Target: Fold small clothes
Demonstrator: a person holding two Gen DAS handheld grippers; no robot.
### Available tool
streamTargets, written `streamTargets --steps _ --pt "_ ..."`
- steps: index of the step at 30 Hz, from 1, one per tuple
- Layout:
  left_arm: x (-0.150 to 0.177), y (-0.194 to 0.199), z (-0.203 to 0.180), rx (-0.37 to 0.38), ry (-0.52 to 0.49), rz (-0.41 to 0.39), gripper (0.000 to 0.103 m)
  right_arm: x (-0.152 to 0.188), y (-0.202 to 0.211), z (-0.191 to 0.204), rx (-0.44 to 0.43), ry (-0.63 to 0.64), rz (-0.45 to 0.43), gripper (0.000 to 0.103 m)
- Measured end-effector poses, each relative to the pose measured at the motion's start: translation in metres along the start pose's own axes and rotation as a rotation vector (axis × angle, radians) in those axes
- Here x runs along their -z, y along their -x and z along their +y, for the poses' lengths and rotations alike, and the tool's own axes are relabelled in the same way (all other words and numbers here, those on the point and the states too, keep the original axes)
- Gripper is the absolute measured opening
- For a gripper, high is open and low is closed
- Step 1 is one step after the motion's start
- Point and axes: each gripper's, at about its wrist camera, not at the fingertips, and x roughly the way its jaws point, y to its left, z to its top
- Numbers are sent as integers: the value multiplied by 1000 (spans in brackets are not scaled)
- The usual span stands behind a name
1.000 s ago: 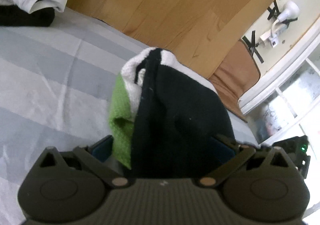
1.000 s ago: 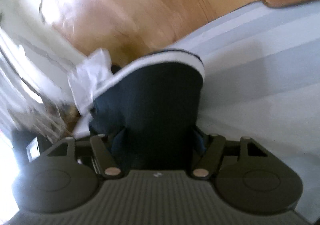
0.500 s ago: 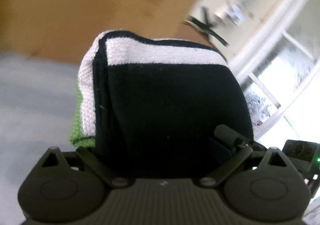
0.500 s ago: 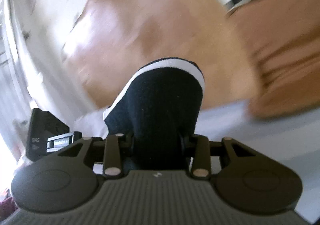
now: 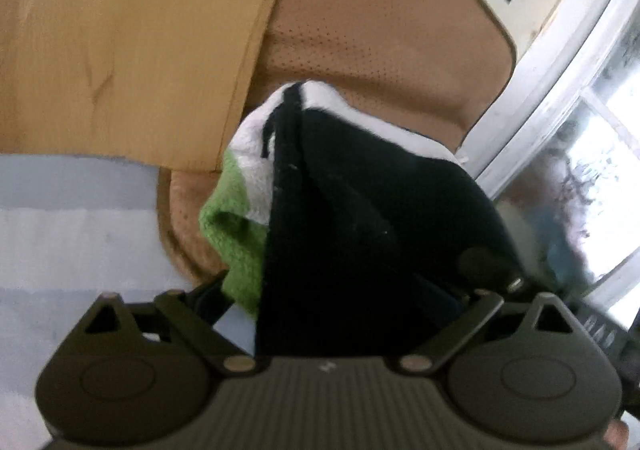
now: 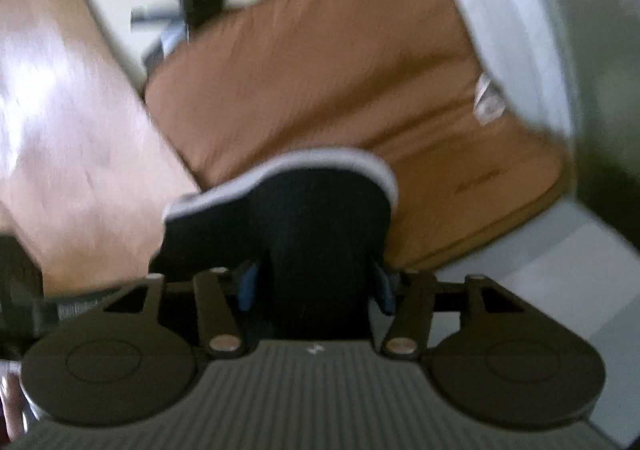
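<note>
A small black garment [image 5: 360,226] with white trim and a green part [image 5: 236,234] hangs bunched between the jaws of my left gripper [image 5: 340,290], which is shut on it. My right gripper [image 6: 316,282] is shut on another part of the black cloth [image 6: 304,218], whose white-edged hem curls up in front of the fingers. Both hold the cloth lifted above the striped grey-and-white bed sheet [image 5: 72,210]. The fingertips of both grippers are hidden by the fabric.
A tan cushion [image 6: 340,70] lies on the wooden floor [image 5: 120,30] beyond the bed's edge. A white window frame [image 5: 560,90] is at the right in the left wrist view. The sheet's corner [image 6: 560,282] shows lower right in the right wrist view.
Both grippers have swung with the cloth away from the bed toward the floor and the tan cushion. The garment stays clamped in both; its hem has shifted and bunched differently.
</note>
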Motion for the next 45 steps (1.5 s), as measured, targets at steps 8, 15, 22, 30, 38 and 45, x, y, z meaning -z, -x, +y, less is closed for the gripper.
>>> streamTargets --steps 8,15,22,30,38,45 --pt "55 87 10 -210 -156 -102 103 5 52 -4 135 -156 -142 87" --pt "114 131 11 -357 -262 -140 103 76 96 61 164 -48 -67 87" --pt "165 177 20 -387 -291 -154 103 135 126 110 224 -4 -87 87" --pt "184 193 13 -426 -342 -189 103 164 142 121 350 17 -151 88" --pt "187 195 11 -454 -354 -204 103 166 139 123 359 51 -145 89" --pt "190 196 9 -479 -359 -214 103 166 141 118 331 21 -152 91"
